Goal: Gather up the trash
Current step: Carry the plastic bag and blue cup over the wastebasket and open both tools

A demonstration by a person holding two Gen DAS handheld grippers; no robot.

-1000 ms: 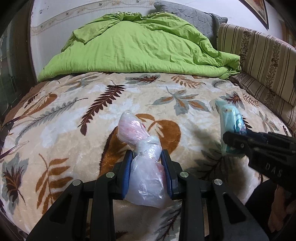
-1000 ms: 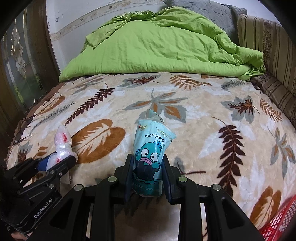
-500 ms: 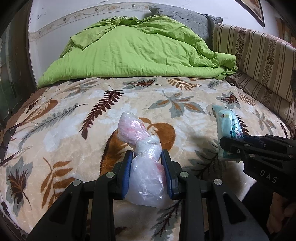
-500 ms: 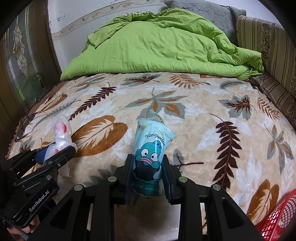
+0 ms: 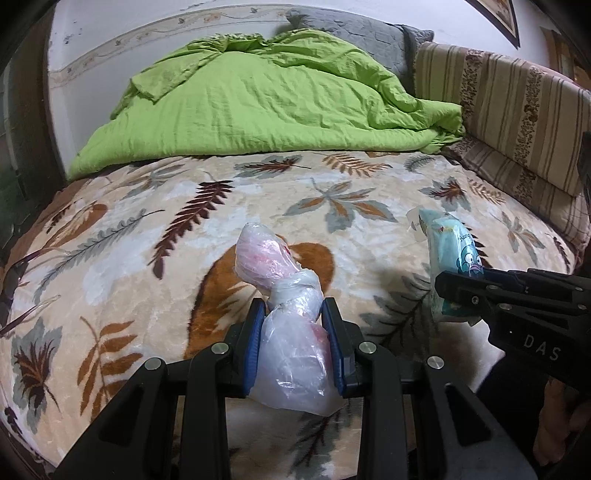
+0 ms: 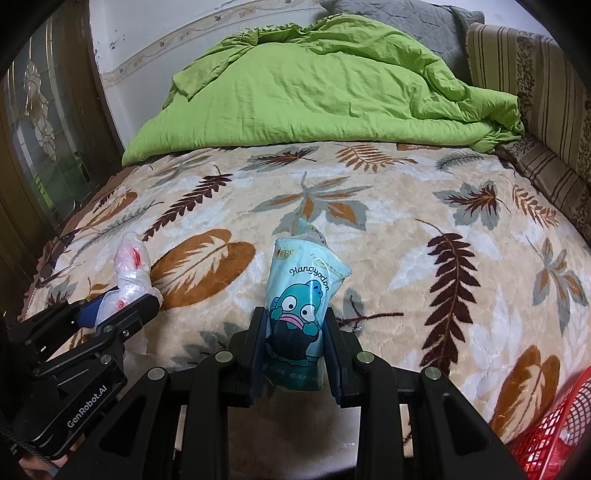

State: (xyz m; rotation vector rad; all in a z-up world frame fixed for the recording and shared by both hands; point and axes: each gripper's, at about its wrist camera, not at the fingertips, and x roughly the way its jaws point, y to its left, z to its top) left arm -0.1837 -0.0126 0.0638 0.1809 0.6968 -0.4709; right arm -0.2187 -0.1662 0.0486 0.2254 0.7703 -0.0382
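My left gripper [image 5: 294,314] is shut on a knotted clear plastic bag [image 5: 275,273] with pink and red scraps inside; its blue pads squeeze the bag just below the knot. The same bag [image 6: 129,266] and left gripper [image 6: 122,306] show at the lower left of the right wrist view. My right gripper [image 6: 294,317] is shut on a light blue tissue pack [image 6: 303,291] printed with a cartoon fish, held upright. That pack [image 5: 448,251] appears at the right of the left wrist view, in the right gripper [image 5: 448,295]. Both are held above the leaf-patterned blanket [image 5: 129,258].
A crumpled green quilt [image 5: 266,103] and a grey pillow [image 5: 362,33] lie at the far end of the bed. Striped cushions [image 5: 517,110] line the right side. A red mesh basket [image 6: 554,432] shows at the lower right of the right wrist view. A glazed wooden door [image 6: 40,122] stands at the left.
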